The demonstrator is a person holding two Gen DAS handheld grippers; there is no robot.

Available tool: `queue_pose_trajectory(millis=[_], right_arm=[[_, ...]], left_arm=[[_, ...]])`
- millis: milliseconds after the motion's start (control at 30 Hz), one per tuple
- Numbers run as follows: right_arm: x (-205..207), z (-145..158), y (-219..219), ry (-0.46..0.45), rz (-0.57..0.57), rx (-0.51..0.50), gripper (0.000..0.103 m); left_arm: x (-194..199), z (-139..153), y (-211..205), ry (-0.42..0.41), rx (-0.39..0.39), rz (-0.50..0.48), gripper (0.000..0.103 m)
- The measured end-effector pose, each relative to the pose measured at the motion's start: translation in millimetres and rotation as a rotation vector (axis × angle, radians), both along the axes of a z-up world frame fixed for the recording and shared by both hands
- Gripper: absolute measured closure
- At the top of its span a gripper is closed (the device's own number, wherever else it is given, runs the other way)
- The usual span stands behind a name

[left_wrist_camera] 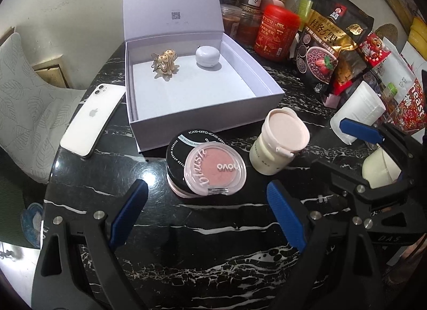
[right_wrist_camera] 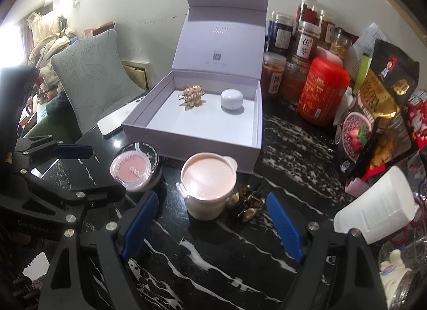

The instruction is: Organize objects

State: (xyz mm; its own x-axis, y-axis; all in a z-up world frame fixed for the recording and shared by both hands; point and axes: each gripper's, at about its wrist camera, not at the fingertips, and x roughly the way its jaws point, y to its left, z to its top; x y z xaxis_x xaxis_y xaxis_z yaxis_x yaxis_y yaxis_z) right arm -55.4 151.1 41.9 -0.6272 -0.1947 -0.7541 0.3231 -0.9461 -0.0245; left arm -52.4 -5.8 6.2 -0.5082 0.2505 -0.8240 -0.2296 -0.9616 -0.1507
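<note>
Two claws hang wide open and empty over the black marbled desk (left_wrist_camera: 213, 243). The left claw (left_wrist_camera: 208, 216) faces a blush compact (left_wrist_camera: 214, 171) resting on a black powder jar (left_wrist_camera: 181, 149); the right claw (right_wrist_camera: 210, 216) faces a cream bottle (right_wrist_camera: 208, 184) with a pink cap, with a dark hair clip (right_wrist_camera: 248, 203) just beside it. Beyond them the white box (left_wrist_camera: 202, 115) stands open with a golden hair clip (left_wrist_camera: 164, 65) and a small white round case (left_wrist_camera: 207, 55) already inside. By my reading, two items are packed and four remain outside. Legible writing: "blush" and "novo" on the compact, "KATO-KATO" on the jar. A white phone (left_wrist_camera: 90, 120) lies left of the box.
</note>
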Motion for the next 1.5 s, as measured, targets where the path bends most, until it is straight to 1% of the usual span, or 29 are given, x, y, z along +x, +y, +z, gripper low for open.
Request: queue_pose_trajectory(millis=[200,367,500,600,700,800,900,967,1067,1133,1333,1500], right_arm=[[-3.4,-11.6,2.6,-0.014,-0.006,-0.021,0.018],[-8.4,-19.8,7.2,-0.013,-0.017,-0.060,0.018],[-9.0,-24.2,9.0,0.006,-0.020,-0.083,0.018],[-8.7,-26.9,11.8,0.027,-0.031,-0.097,0.018],[-9.6,-29.5,12.9,0.039,-0.035,-0.102,0.018],[-11.2,-32.3,12.9,0.050,-0.042,-0.107,0.018],[-14.3,-36.3,13.1,0.049,-0.045,-0.110,0.018],[-15.3,-37.9,13.4,0.054,-0.047,-0.112,0.018],[-17.9,-39.3,13.2,0.055,-0.040,-0.121,0.018],[-19.2,-39.9,12.2,0.057,-0.034,-0.127,0.018],[-22.7,-41.9,9.0,0.059,-0.016,-0.137,0.019],[-25.0,-43.5,7.6,0.055,-0.002,-0.146,0.021]], left_arm=[[-2.9,-9.8,-5.6,-0.013,0.039,0.016,0.013],[-4.0,-15.7,-8.9,0.002,0.068,0.031,0.013],[-0.3,-16.2,-11.7,0.056,0.083,0.050,0.013],[5.9,-15.2,-11.7,0.111,0.092,0.039,0.013],[7.9,-15.7,-8.4,0.136,0.093,0.019,0.013],[6.8,-17.5,-7.0,0.140,0.107,0.008,0.013],[5.8,-19.3,-5.1,0.154,0.097,0.006,0.016],[5.0,-20.6,-4.1,0.160,0.089,0.004,0.021],[3.4,-23.2,-3.4,0.155,0.091,-0.004,0.026],[2.6,-25.1,-3.2,0.150,0.097,-0.009,0.027],[3.5,-25.9,-2.2,0.164,0.094,-0.019,0.027],[1.8,-27.0,-1.4,0.167,0.089,-0.018,0.027]])
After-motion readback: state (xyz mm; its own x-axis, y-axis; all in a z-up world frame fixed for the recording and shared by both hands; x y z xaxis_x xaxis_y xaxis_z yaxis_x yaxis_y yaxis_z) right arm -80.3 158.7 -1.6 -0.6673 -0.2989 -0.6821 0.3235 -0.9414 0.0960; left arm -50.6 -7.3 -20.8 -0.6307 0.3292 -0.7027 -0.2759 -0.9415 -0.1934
